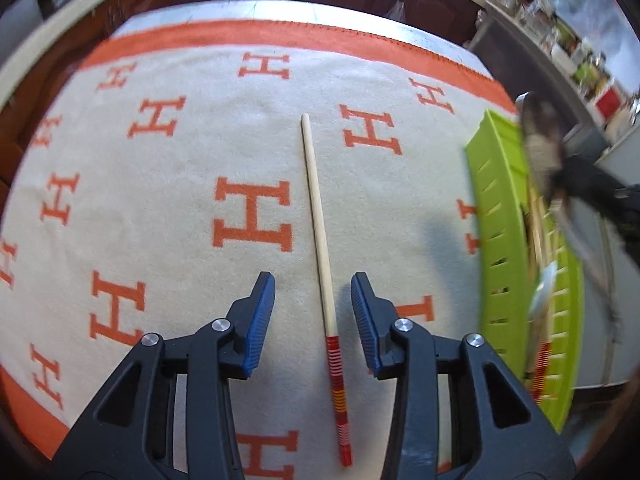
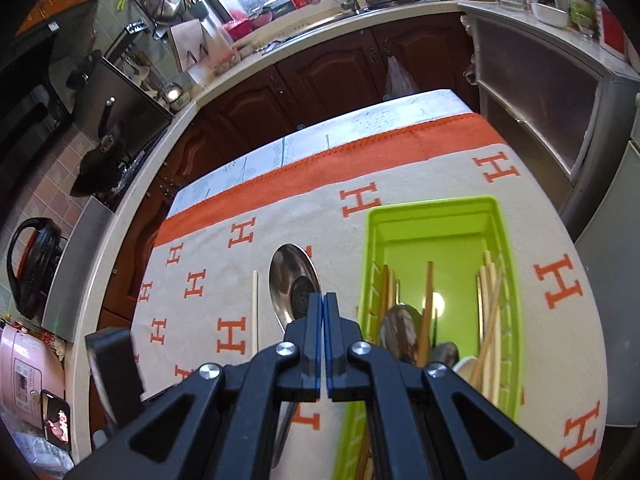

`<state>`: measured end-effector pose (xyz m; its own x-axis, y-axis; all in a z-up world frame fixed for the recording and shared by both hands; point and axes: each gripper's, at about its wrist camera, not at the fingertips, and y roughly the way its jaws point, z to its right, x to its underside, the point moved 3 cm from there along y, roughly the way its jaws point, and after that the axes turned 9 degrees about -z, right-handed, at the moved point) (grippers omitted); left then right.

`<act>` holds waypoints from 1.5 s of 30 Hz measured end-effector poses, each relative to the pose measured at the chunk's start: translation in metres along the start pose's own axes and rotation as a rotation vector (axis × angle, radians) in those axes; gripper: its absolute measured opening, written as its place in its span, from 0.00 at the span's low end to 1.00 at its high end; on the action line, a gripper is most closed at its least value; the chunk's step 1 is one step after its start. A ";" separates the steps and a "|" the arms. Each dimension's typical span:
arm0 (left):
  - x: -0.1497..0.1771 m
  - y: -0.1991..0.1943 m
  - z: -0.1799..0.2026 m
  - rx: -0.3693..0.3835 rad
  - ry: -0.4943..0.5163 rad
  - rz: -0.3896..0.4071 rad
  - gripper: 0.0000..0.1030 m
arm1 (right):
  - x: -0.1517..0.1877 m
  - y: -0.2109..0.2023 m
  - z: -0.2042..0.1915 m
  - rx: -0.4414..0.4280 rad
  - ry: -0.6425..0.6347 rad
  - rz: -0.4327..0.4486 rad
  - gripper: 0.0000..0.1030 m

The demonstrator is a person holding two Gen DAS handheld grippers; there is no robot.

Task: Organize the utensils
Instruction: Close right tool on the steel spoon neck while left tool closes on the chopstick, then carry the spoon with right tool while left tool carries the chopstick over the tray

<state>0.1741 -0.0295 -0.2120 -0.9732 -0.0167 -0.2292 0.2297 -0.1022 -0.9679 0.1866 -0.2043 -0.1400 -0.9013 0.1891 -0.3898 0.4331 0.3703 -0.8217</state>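
Left wrist view: left gripper spread wide, blue pads either side of a lone chopstick lying at twelve o'clock on the H-patterned cloth; green basket at three o'clock. The stick looks light, stiff, thin and likely to roll; best pinched near the red-banded thick end. Right wrist view: right gripper clamped on a steel spoon, bowl at twelve o'clock, held above the cloth just left of the basket; smooth metal, probably slippery. More chopsticks lie inside the basket.
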 end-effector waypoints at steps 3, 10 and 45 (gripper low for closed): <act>0.004 0.003 0.011 -0.083 0.055 0.037 0.35 | 0.010 -0.012 0.009 -0.023 0.016 0.010 0.00; 0.010 0.003 0.015 -0.111 0.048 0.102 0.34 | 0.027 -0.025 0.027 -0.032 0.051 0.022 0.00; 0.030 -0.093 0.101 0.278 0.197 0.090 0.03 | 0.044 -0.022 0.081 0.247 0.125 0.085 0.05</act>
<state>0.1232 -0.1209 -0.1186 -0.9229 0.1514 -0.3541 0.2774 -0.3762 -0.8840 0.1366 -0.2779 -0.1733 -0.8469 0.3266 -0.4196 0.4771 0.1182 -0.8709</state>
